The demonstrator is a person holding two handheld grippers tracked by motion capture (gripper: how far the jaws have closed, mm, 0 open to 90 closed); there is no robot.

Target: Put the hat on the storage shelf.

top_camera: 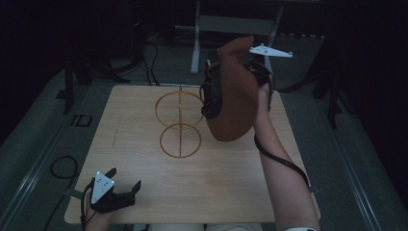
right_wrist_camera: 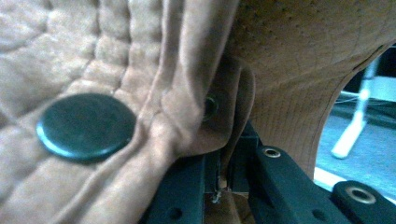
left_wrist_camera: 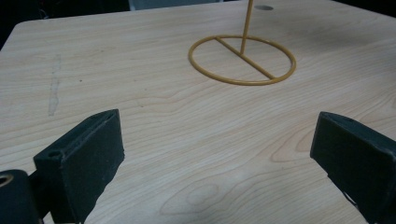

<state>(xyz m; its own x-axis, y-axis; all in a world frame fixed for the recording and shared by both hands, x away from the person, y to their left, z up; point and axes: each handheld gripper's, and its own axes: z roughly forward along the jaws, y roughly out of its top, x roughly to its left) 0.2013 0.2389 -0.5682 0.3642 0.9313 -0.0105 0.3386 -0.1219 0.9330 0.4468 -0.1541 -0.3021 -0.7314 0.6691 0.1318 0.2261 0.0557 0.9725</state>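
High view — right claw lifts brown hat — unlabelled.

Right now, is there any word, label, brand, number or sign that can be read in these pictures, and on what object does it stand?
None can be read.
Brown cap held in the right tongs: no print visible; its dark round button is plain.
Wooden table and yellow wire stand: no markings.
Left tongs: no lettering visible.
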